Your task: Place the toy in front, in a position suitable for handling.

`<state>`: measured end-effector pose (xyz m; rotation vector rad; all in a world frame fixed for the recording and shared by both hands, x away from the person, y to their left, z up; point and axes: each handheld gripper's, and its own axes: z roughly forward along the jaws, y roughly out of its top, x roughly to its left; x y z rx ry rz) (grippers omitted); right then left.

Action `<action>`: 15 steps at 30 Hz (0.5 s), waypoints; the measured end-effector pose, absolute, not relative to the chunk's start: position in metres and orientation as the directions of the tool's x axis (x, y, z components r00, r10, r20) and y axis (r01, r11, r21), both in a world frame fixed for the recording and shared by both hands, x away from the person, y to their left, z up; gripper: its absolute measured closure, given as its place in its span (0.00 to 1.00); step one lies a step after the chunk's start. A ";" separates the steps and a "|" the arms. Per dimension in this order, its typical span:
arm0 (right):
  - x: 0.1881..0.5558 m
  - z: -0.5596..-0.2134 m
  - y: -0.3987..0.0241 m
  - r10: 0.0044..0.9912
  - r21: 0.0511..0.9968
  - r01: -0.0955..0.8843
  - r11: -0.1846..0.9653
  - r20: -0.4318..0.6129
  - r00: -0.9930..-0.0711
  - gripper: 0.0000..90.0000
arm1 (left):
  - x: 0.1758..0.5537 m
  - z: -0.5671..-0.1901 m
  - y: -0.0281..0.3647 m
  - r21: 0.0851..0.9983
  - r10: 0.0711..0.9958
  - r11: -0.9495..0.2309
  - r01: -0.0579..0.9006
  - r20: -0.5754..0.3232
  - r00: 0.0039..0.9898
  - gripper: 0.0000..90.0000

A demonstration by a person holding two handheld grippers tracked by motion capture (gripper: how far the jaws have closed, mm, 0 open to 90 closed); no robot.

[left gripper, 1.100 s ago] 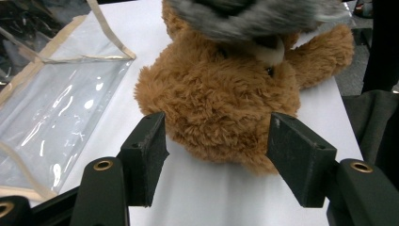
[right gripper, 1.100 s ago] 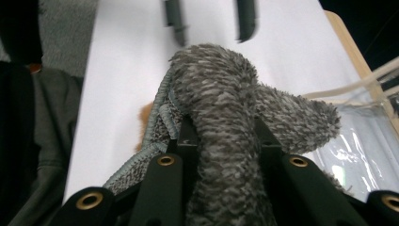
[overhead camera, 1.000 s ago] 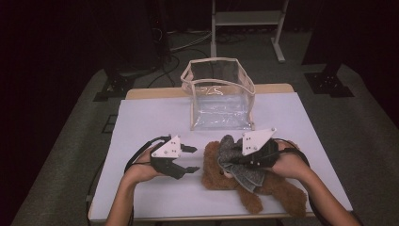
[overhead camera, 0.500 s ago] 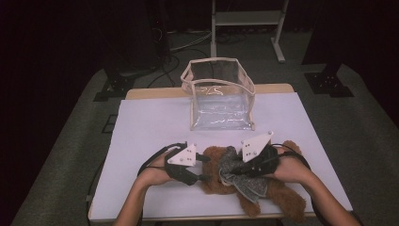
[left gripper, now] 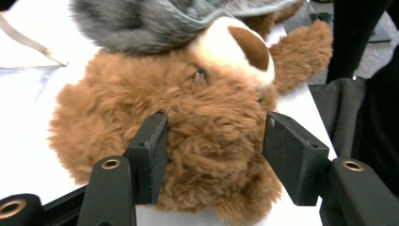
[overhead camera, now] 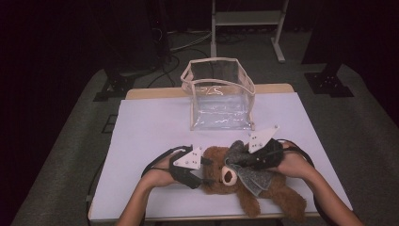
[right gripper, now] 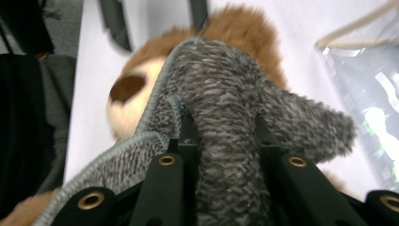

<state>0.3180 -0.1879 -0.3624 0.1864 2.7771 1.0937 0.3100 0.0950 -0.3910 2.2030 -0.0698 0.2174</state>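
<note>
The right gripper (right gripper: pixel 221 136) has its jaws clamped on a fold of the grey knitted fleece garment (right gripper: pixel 244 108), held over the head of the brown plush teddy bear (overhead camera: pixel 254 188). The left gripper (left gripper: pixel 214 150) straddles the bear's head; its jaws have just been closing, then eased slightly, and their black pads (left gripper: pixel 153 150) press into the fur on both sides. The bear lies on its back at the near edge of the white-covered table (overhead camera: pixel 150 127), well short of the clear plastic bag with beige trim (overhead camera: pixel 219 96).

Step in hand, as judged: dressing the bear. Next move: steady the head and draw the garment over it without slipping.
</note>
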 end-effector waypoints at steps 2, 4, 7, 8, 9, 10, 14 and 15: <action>0.314 -0.365 -0.193 0.171 0.703 0.073 0.708 -0.070 -0.983 0.79 | 0.312 -0.390 0.094 0.800 0.045 -0.589 -0.116 0.175 0.983 0.45; 0.310 -0.365 -0.191 0.163 0.695 0.064 0.716 -0.077 -0.984 0.79 | 0.311 -0.392 0.092 0.791 0.031 -0.599 -0.123 0.176 0.984 0.46; 0.308 -0.362 -0.185 0.135 0.665 0.035 0.746 -0.099 -0.986 0.79 | 0.310 -0.394 0.090 0.788 0.030 -0.606 -0.112 0.163 0.986 0.47; 0.308 -0.359 -0.183 0.126 0.655 0.022 0.755 -0.111 -0.986 0.79 | 0.310 -0.394 0.090 0.784 0.029 -0.611 -0.107 0.157 0.987 0.47; 0.308 -0.356 -0.181 0.124 0.650 0.015 0.760 -0.122 -0.985 0.79 | 0.310 -0.395 0.089 0.781 0.028 -0.616 -0.106 0.156 0.987 0.47; 0.309 -0.353 -0.178 0.124 0.646 0.009 0.763 -0.133 -0.983 0.79 | 0.309 -0.395 0.089 0.777 0.025 -0.620 -0.108 0.157 0.987 0.47; 0.311 -0.344 -0.166 0.114 0.684 -0.022 0.729 -0.154 -0.982 0.79 | 0.308 -0.395 0.088 0.771 0.016 -0.626 -0.115 0.160 0.987 0.47; 0.312 -0.344 -0.162 0.111 0.688 -0.028 0.726 -0.157 -0.981 0.79 | 0.308 -0.395 0.088 0.770 0.014 -0.627 -0.116 0.160 0.987 0.47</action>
